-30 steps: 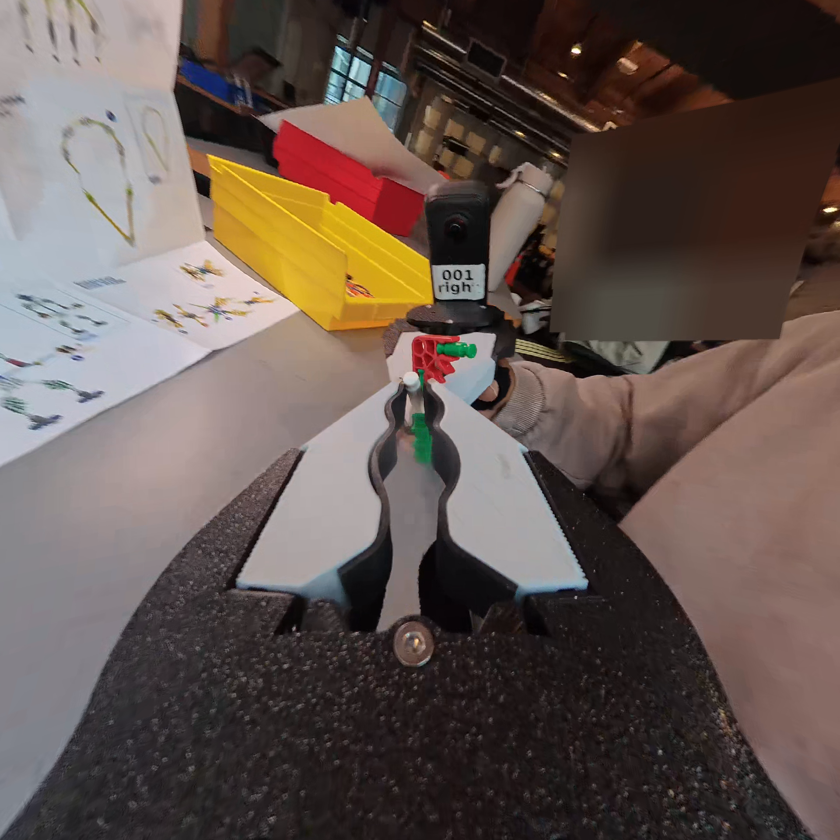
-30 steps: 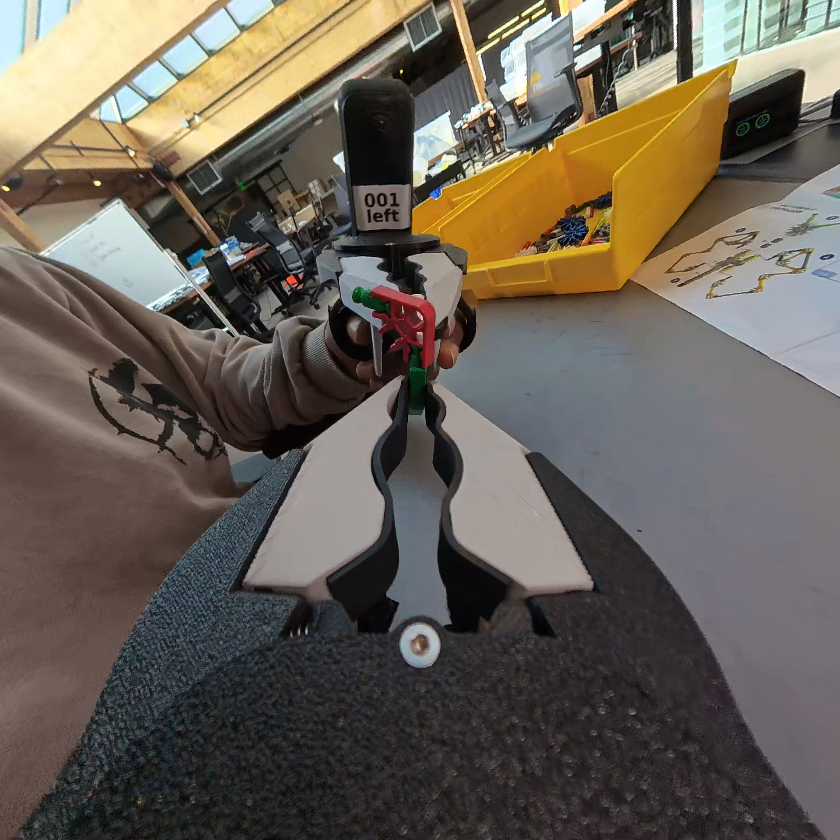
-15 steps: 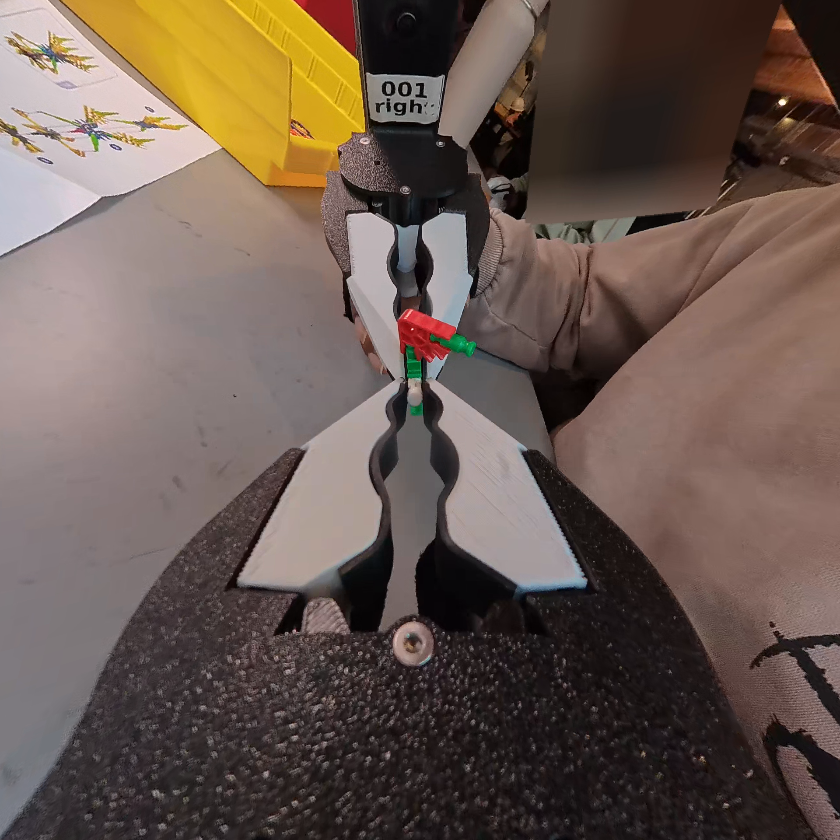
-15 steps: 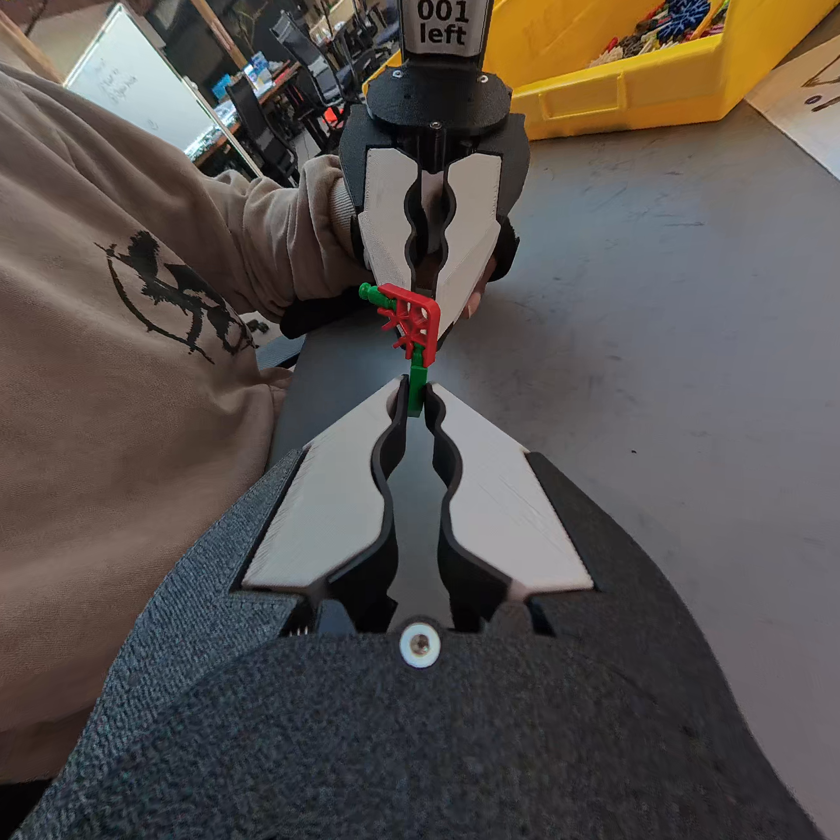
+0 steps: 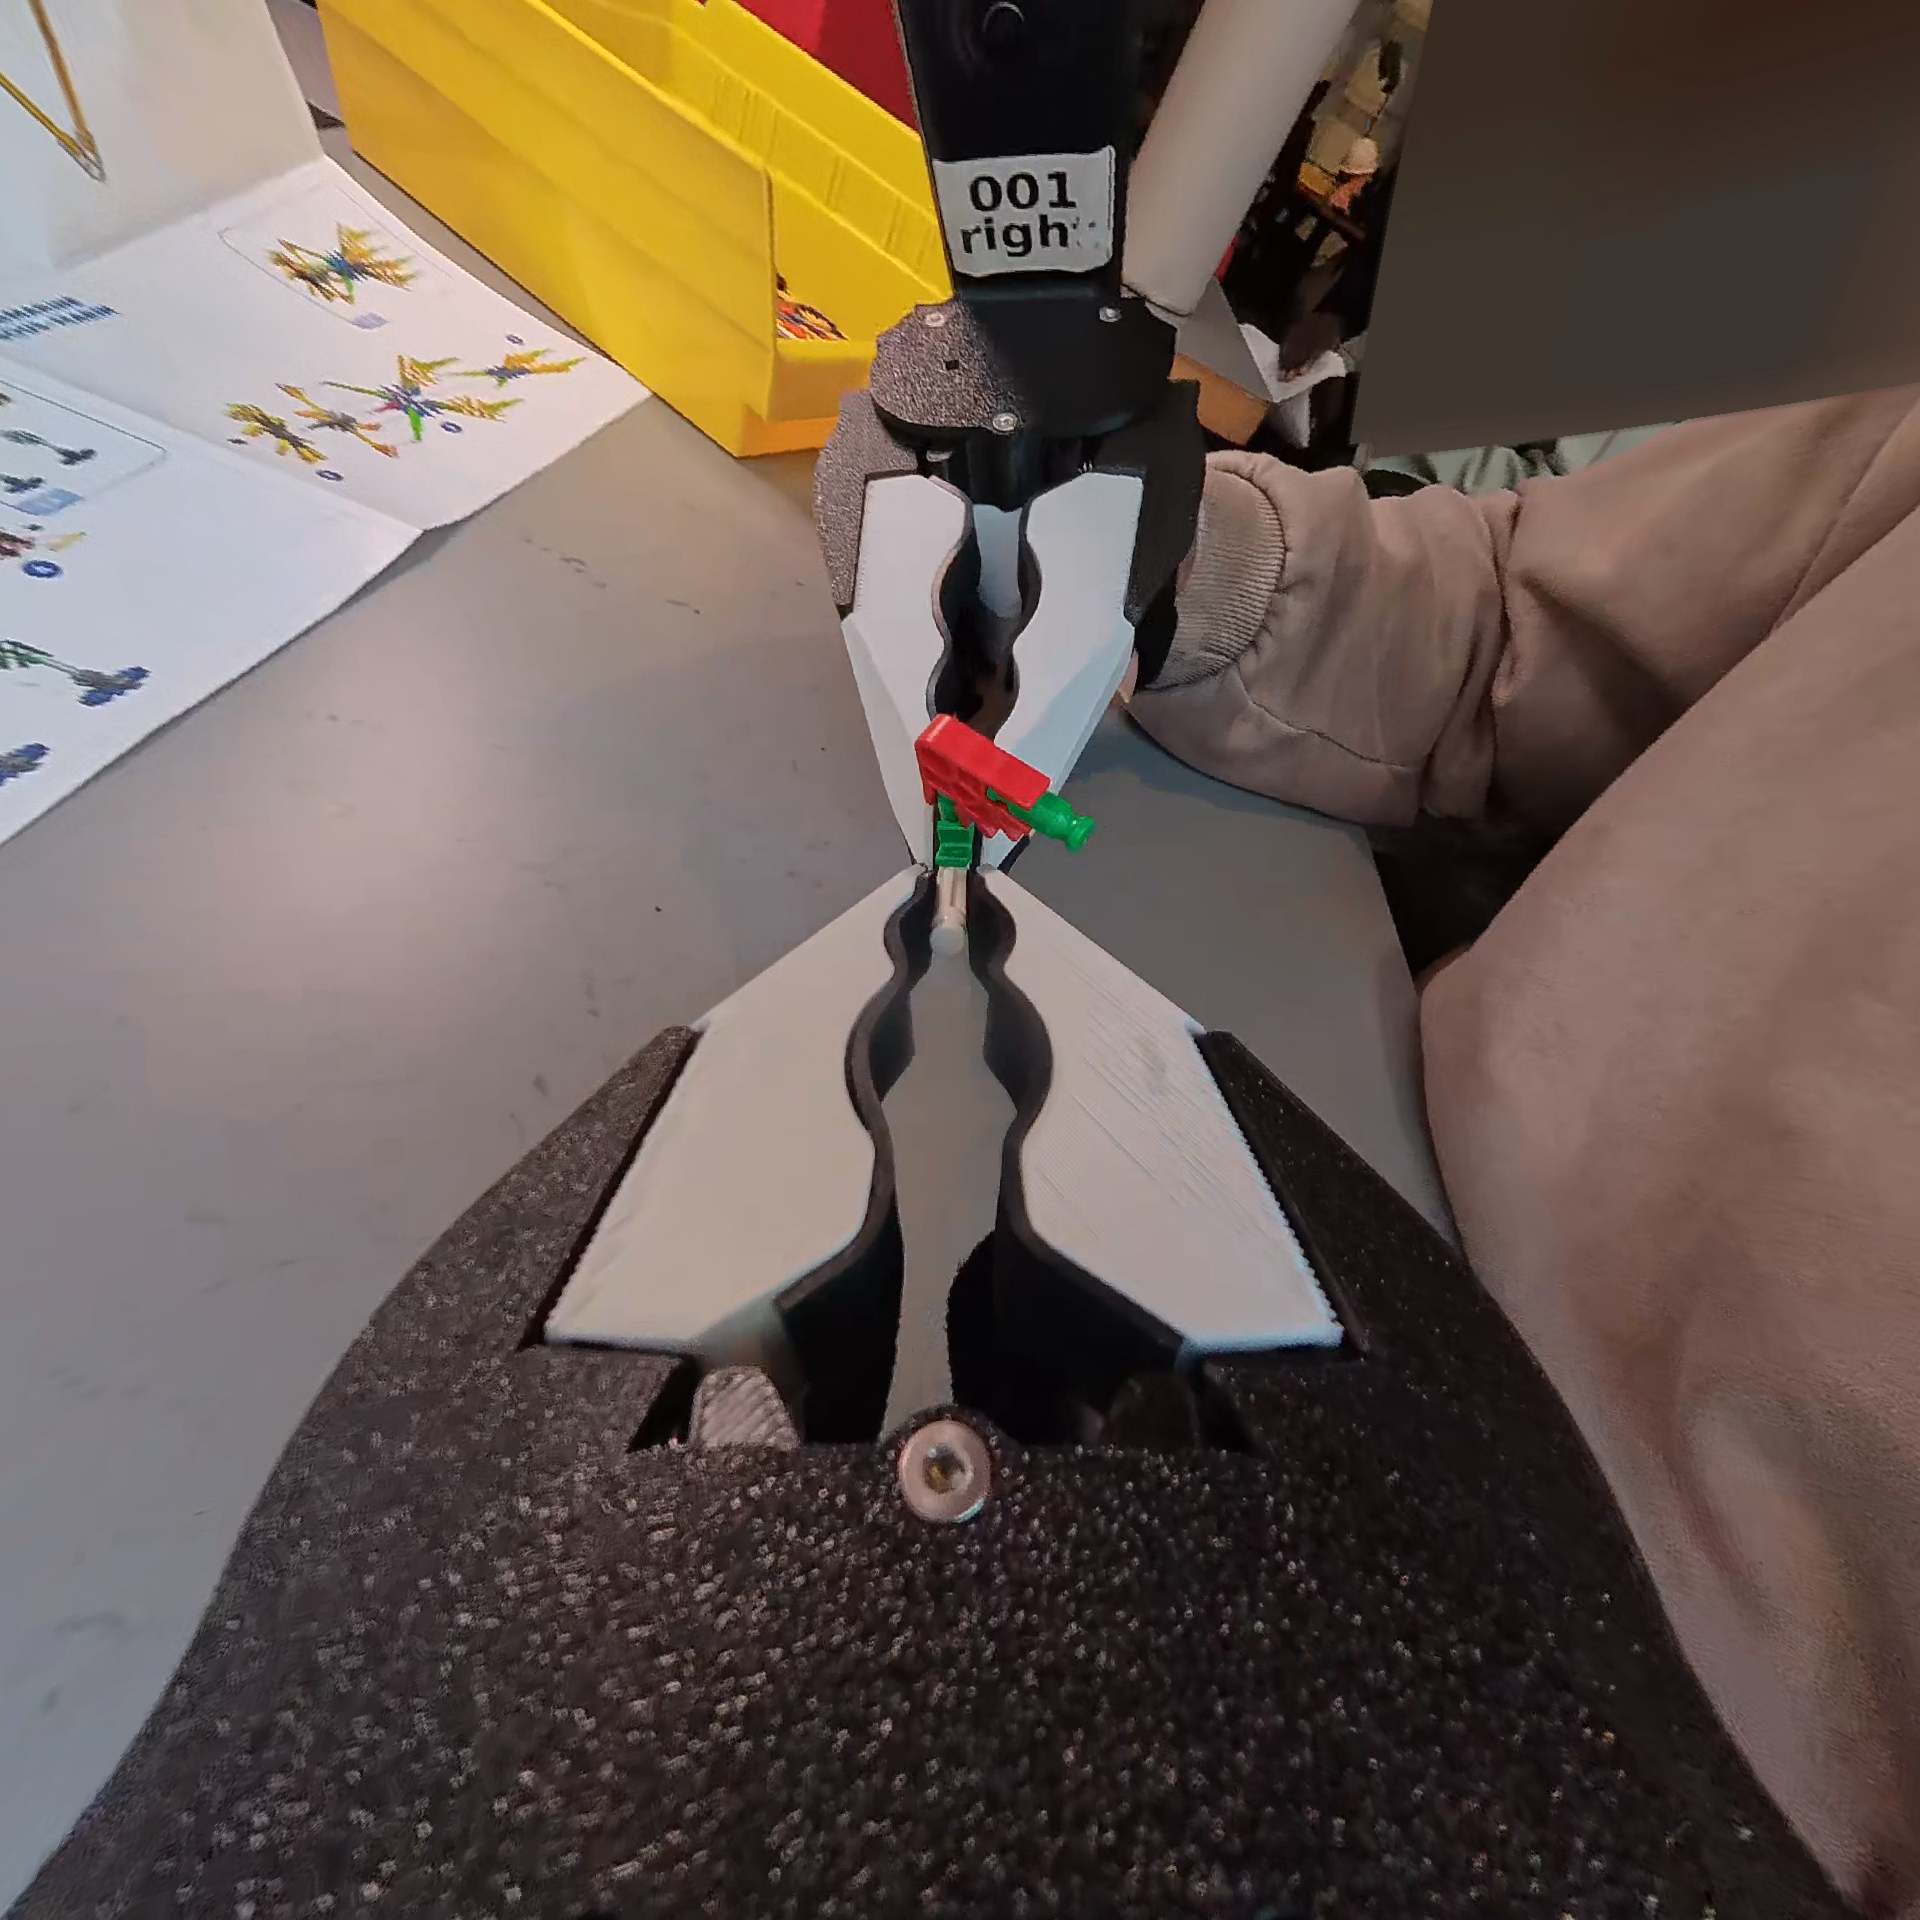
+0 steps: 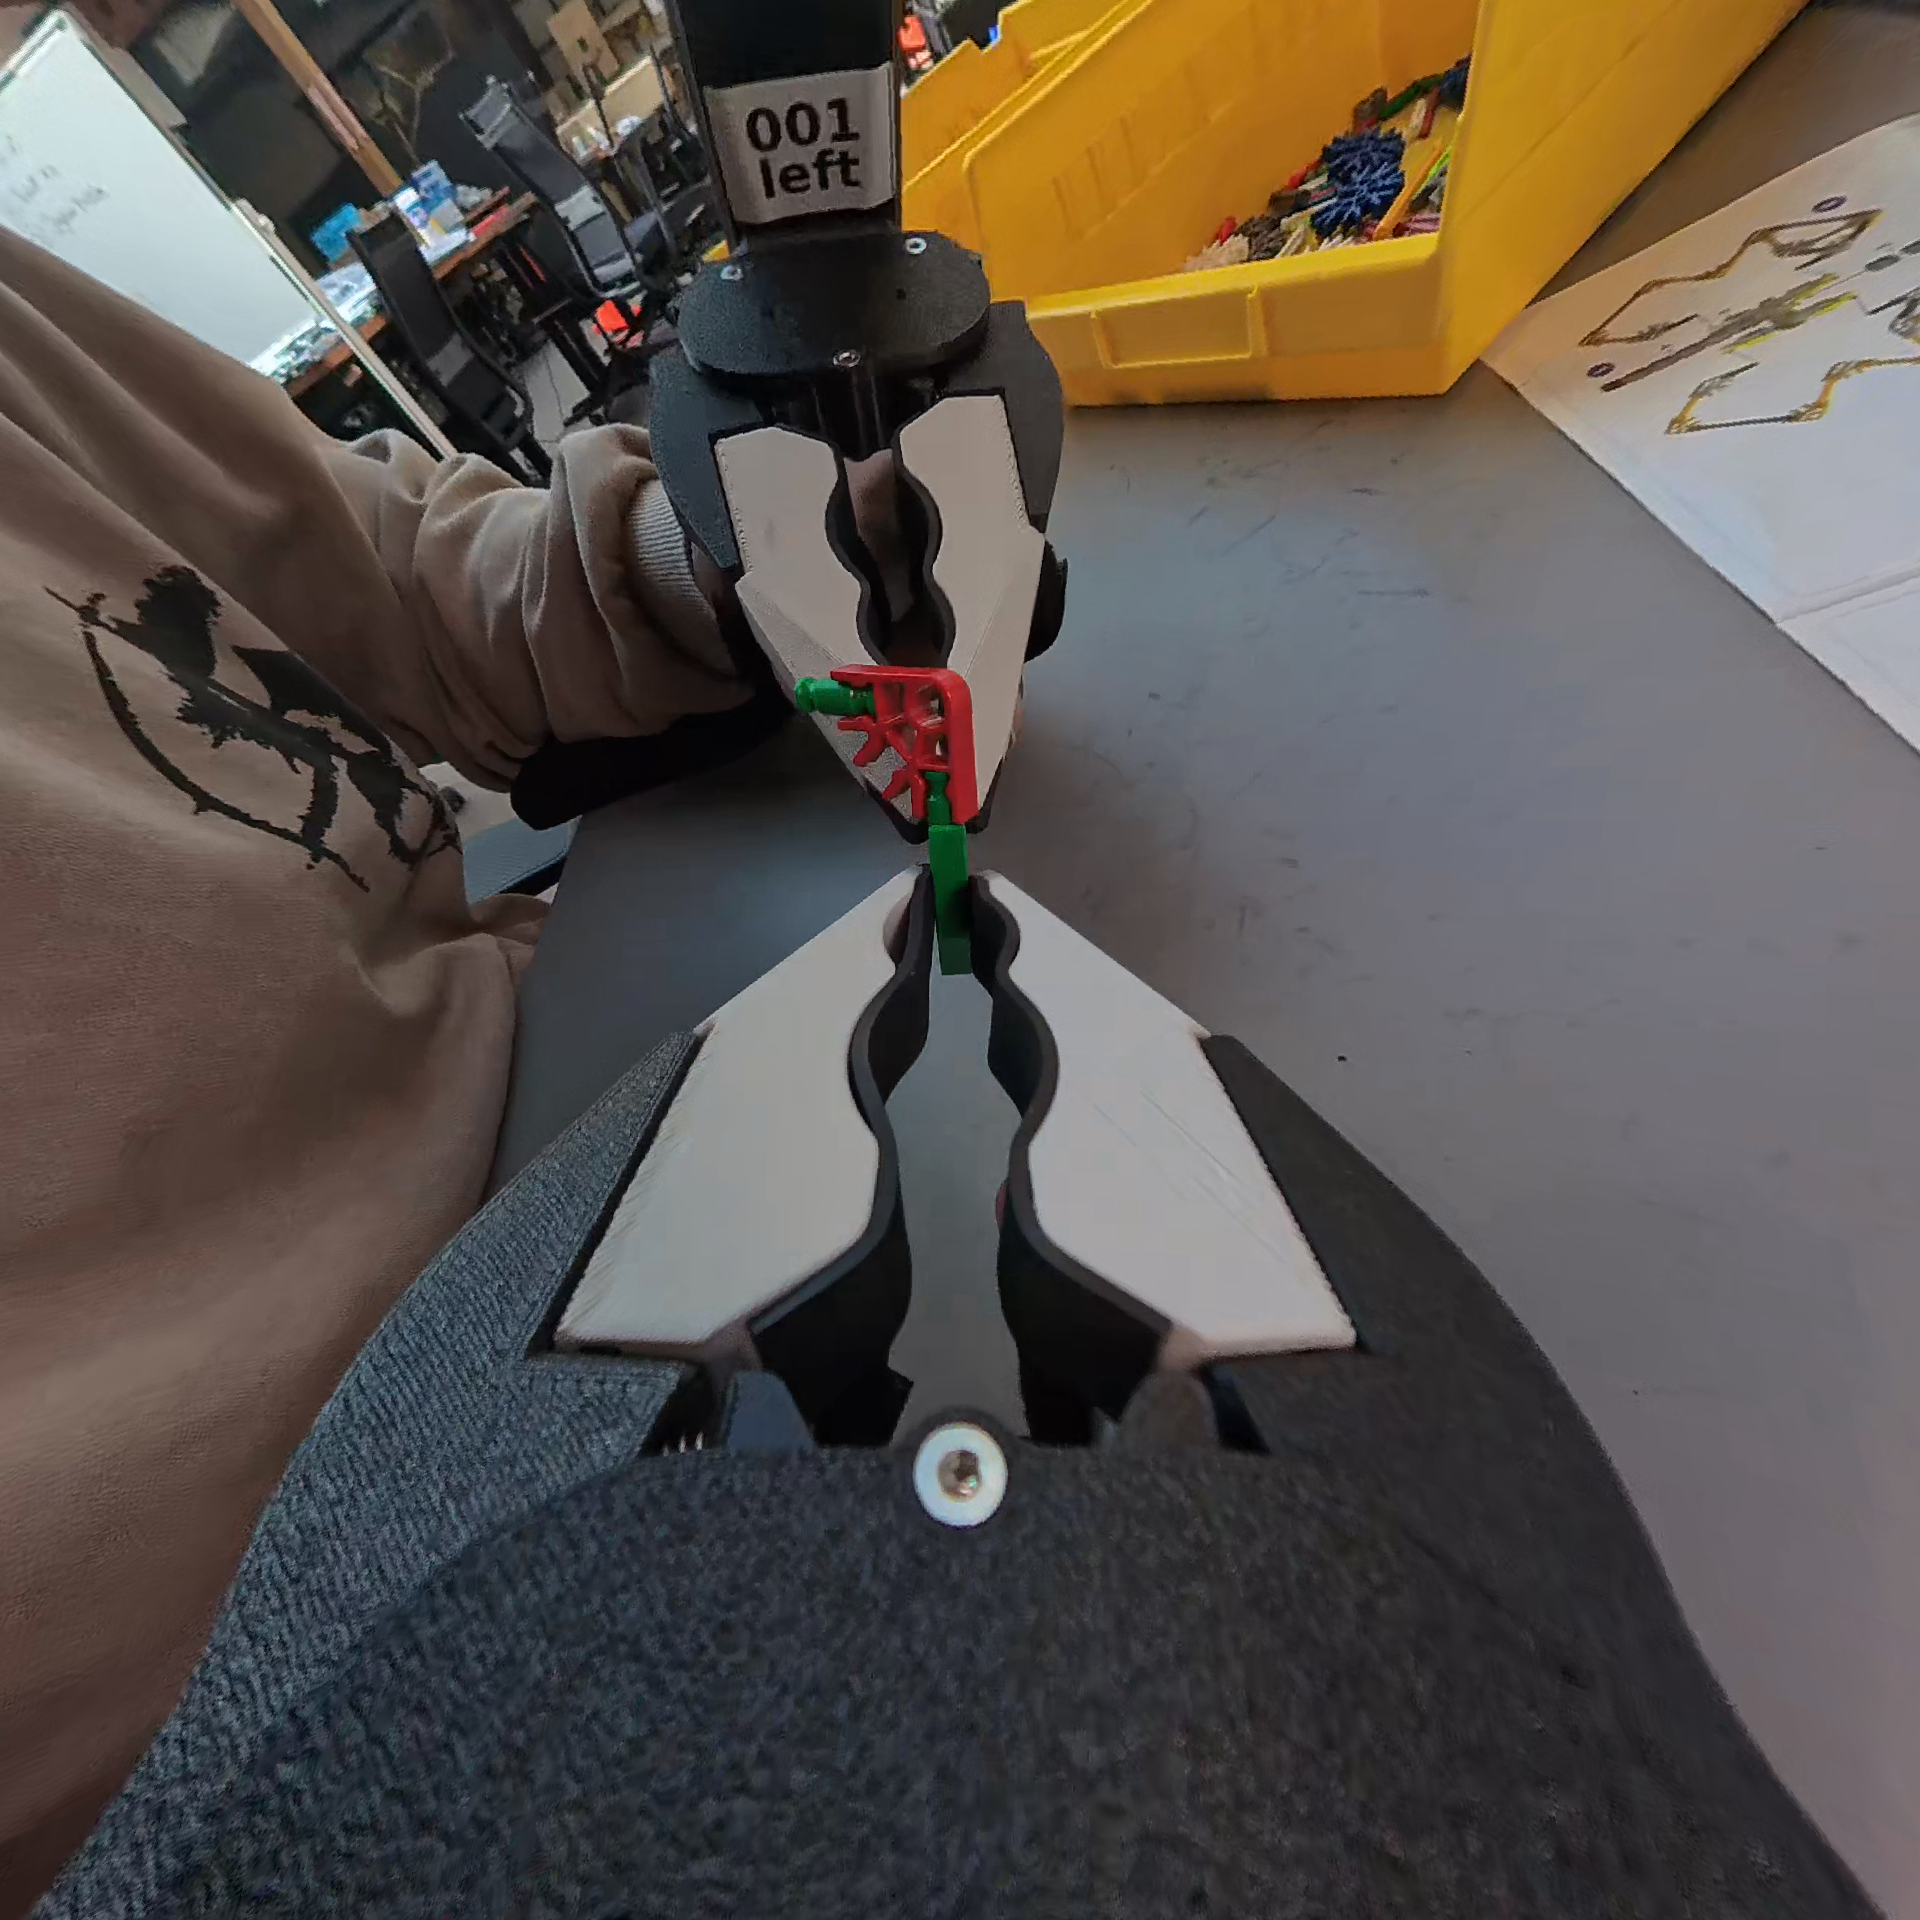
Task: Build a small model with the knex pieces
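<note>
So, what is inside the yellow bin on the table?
The right wrist view shows small coloured building pieces heaped in the yellow bin, some of them dark blue. The front wall covers the bottom of the heap.

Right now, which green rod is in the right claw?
The lower green rod, running from the red connector into the right claw; the side green rod juts out free.

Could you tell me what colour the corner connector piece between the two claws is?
The corner connector is red, clearest in the right wrist view.
</note>
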Demonstrator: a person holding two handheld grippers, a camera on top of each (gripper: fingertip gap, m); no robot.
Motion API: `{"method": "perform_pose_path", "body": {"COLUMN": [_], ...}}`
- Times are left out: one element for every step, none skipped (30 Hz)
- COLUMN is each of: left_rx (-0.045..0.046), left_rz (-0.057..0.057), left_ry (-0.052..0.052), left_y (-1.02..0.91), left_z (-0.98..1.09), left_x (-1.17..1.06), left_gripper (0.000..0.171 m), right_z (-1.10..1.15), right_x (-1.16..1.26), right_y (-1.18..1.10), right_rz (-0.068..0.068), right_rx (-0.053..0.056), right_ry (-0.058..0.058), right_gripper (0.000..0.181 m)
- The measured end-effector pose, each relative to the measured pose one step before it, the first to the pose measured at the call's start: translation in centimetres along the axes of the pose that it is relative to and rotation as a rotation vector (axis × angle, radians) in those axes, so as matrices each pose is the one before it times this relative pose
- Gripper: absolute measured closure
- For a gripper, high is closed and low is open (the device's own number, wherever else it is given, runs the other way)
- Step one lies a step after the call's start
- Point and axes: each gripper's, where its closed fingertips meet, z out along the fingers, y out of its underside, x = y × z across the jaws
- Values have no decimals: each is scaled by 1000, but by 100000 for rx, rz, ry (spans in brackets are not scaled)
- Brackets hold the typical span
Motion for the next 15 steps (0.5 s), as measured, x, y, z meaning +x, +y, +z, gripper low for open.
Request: {"method": "perform_pose_path", "body": {"left_rx": [1466,1467,1498,1525,1731,2025,2154,1862,1550,1326,912,495,381,166,-246], "left_rz": [2131,2211,2421,2105,1949,1991,2084,2399,2950,3498,3668,3524,3310,3502,3698], "left_ry": [-2828,-3140,-3328,-3402,-3441,-3476,-3751,-4070,-4206,-4237,-4095,-3662,-3420,-3369,-3174], "left_y": [-197,-235,-271,-285,-315,-381,-439,-453,-464,-464,-453,-423,-394,-355,-290], "left_z": [-101,-89,-75,-42,-45,-80,-74,-52,-17,30,56,87,102,110,117], "left_x": [-219,-208,-193,-207,-217,-207,-220,-255,-243,-209,-179,-121,-100,-85,-65], "left_gripper": [168,168,168,168,168,168,168,168,168,168,168,168,167,167,167], "right_z": [-1,-28,-54,-51,-38,-24,-13,-1,-14,-41,-75,-96,-111,-98,-101], "right_x": [212,205,188,193,195,162,151,213,201,197,152,117,90,139,153], "right_y": [-272,-335,-344,-350,-364,-440,-493,-508,-477,-533,-497,-426,-425,-387,-284], "right_rz": [-383,21,539,88,-1470,-1800,-765,-554,-1225,-1373,-1500,-2846,-2667,-1816,-1953], "right_rx": [1742,2251,2474,2521,2230,2493,2904,3246,2989,3301,3102,2508,2024,1654,1213], "right_ry": [2358,2324,1881,2339,3417,3725,3746,4219,4456,4417,3996,4048,3638,3090,2900], "right_gripper": [178,178,178,178,178,178,177,176,176,176,175,175,175,175,175]}}
